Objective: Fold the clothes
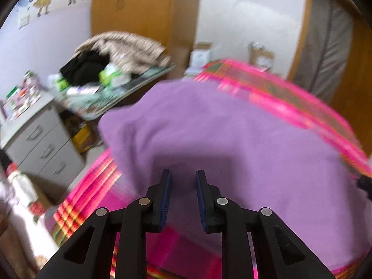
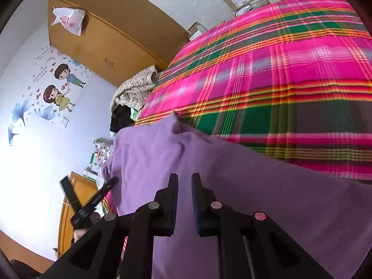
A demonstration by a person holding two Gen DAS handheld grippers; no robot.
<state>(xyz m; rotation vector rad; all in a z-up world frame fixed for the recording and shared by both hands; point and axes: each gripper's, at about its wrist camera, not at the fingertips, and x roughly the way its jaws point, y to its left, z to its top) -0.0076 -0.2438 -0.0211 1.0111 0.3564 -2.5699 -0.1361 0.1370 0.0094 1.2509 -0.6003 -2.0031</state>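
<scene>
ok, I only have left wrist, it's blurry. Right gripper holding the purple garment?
Observer: No. The right gripper is open, above the purple garment, nothing between its fingers.
Operator: Garment flat over there?
Observer: Not fully. One corner is bunched up against the plaid bedspread.
Operator: Can you see the left gripper from that side?
Observer: Yes, the left gripper sits at the garment's left edge, beside the bed.

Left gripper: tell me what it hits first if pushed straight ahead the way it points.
Most likely the purple garment. The left gripper is open with purple cloth filling the view ahead of its fingertips, spread over the plaid bedcover. The picture is blurred, so depth is uncertain.
</scene>
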